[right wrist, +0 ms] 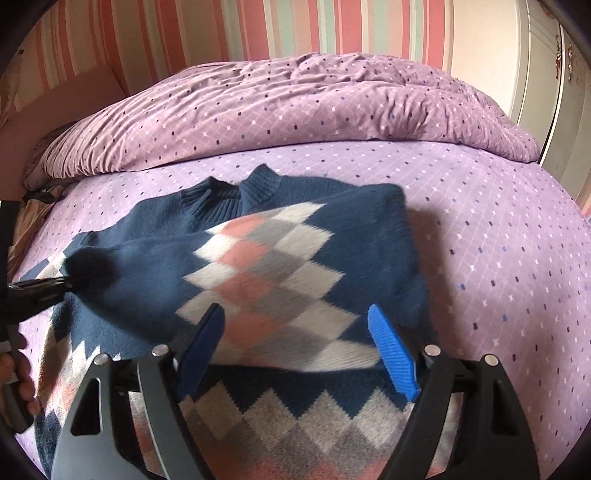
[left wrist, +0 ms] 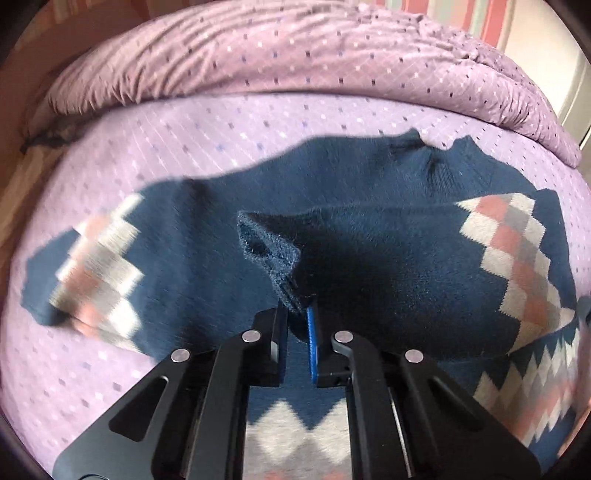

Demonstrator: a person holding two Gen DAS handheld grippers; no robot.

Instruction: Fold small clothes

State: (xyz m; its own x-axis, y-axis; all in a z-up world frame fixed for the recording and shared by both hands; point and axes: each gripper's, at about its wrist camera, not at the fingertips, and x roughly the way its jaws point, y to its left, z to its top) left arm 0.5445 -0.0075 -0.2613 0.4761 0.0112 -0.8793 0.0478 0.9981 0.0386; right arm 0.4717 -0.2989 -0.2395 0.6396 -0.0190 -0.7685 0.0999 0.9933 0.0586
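The navy sweater (right wrist: 280, 258) with its pink, grey and white diamond pattern lies on the lilac bed sheet (right wrist: 498, 229), collar toward the crumpled duvet (right wrist: 295, 110) at the far side. The left wrist view alone shows the grip up close: the left gripper (left wrist: 299, 314) has its fingers clamped together on the ribbed cuff (left wrist: 273, 258) of a sleeve, whose end stands up from the sweater body. The right wrist view shows the whole garment instead, with one sleeve folded across the chest, and catches the left gripper only as a dark shape at the left edge beside a hand (right wrist: 18, 369). The right gripper (right wrist: 295, 321) hangs above the patterned front with its blue fingers (right wrist: 391, 350) wide apart, nothing between them. Bare sheet lies open to the right of the sweater, up to the duvet's edge; striped wall (right wrist: 221, 33) stands beyond.
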